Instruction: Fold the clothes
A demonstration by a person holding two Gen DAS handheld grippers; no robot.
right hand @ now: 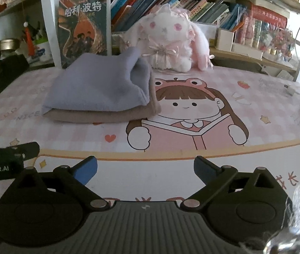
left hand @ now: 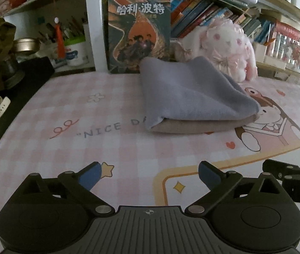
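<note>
Centre of frame, lilac cloth [left hand: 183, 93] lies folded atop folded beige cloth [left hand: 192, 124] on desk [left hand: 65, 110]; left hand-held gripper [left hand: 150, 174] and right hand-held gripper [right hand: 145, 169] both spread, empty, short of the stack. Stack looks finished, or awaits another fold.

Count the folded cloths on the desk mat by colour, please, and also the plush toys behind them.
Lavender-blue folded cloth: 1, lying on top
Beige folded cloth: 1, underneath
White and pink plush rabbit: 1
Total: 3
Both tongs are open and hold nothing.
</note>
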